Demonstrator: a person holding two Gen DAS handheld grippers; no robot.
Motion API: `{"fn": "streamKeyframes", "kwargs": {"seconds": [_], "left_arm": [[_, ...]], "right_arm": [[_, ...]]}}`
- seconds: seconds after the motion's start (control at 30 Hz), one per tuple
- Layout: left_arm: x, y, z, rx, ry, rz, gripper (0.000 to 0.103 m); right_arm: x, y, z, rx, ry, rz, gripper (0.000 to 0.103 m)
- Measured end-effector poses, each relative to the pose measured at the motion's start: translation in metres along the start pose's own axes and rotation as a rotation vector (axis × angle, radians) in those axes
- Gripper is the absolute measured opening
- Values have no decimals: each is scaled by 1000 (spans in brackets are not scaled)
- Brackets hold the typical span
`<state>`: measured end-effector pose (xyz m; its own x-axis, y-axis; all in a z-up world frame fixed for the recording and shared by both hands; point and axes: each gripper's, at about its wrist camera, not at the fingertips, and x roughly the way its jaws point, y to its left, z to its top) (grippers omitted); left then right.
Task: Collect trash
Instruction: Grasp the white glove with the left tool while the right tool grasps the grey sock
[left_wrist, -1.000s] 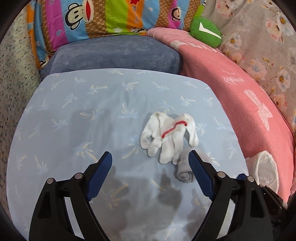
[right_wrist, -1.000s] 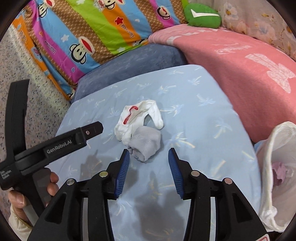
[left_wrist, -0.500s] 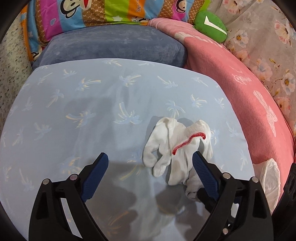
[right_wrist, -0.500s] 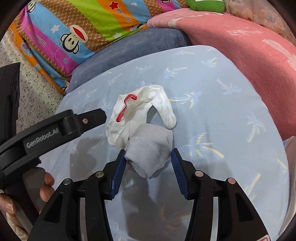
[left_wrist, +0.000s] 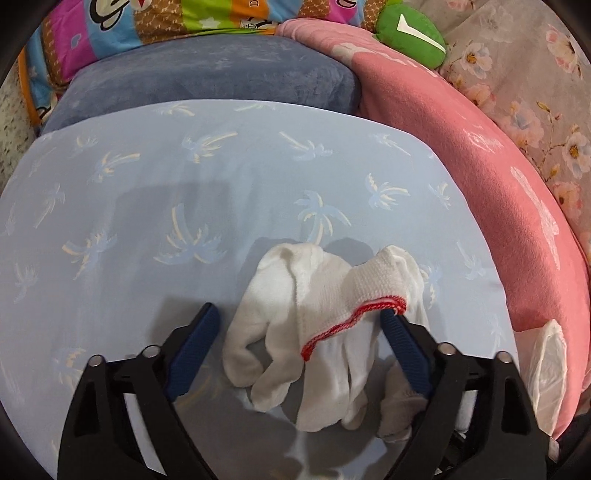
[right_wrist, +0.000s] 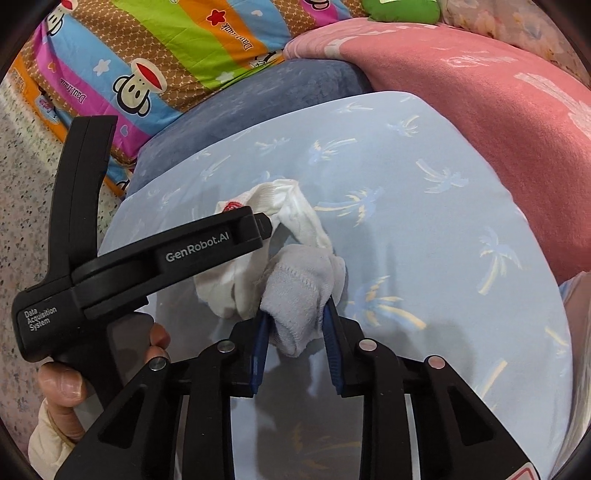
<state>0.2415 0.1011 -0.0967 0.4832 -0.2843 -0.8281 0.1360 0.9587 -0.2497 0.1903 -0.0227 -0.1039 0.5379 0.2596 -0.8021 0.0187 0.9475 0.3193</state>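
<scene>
A white knit glove with a red cuff edge (left_wrist: 317, 317) lies on the light blue palm-print sheet (left_wrist: 184, 206). My left gripper (left_wrist: 299, 332) is open, its blue fingers on either side of the glove. A grey sock (right_wrist: 295, 295) lies against the glove (right_wrist: 291, 210); its grey end also shows in the left wrist view (left_wrist: 399, 413). My right gripper (right_wrist: 295, 328) is shut on the grey sock, which bulges out between the blue pads. The left gripper's black body (right_wrist: 147, 258) covers part of the glove in the right wrist view.
A white plastic bag (left_wrist: 543, 373) sits at the sheet's right edge beside a pink blanket (left_wrist: 498, 177). A blue-grey cushion (left_wrist: 214, 74), a striped monkey-print pillow (right_wrist: 166, 48) and a green plush (left_wrist: 410, 29) lie behind. Speckled floor (right_wrist: 22, 192) is at left.
Both grippers moved forward. The left one now straddles the white glove. The right one closed onto the grey sock, which it only framed before.
</scene>
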Motion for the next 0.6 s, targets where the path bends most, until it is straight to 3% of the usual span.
{"fn": "streamKeyframes", "kwargs": {"seconds": [0.23,0.6], "left_arm": [[-2,-7,0,46,3,6,17],[-46,-36,-8,73,-50,-31,13]], "right_arm": [[-8,-8,-2,14,-11,-10,26],[-62,-19,-8,25,-97,-30,25]]}}
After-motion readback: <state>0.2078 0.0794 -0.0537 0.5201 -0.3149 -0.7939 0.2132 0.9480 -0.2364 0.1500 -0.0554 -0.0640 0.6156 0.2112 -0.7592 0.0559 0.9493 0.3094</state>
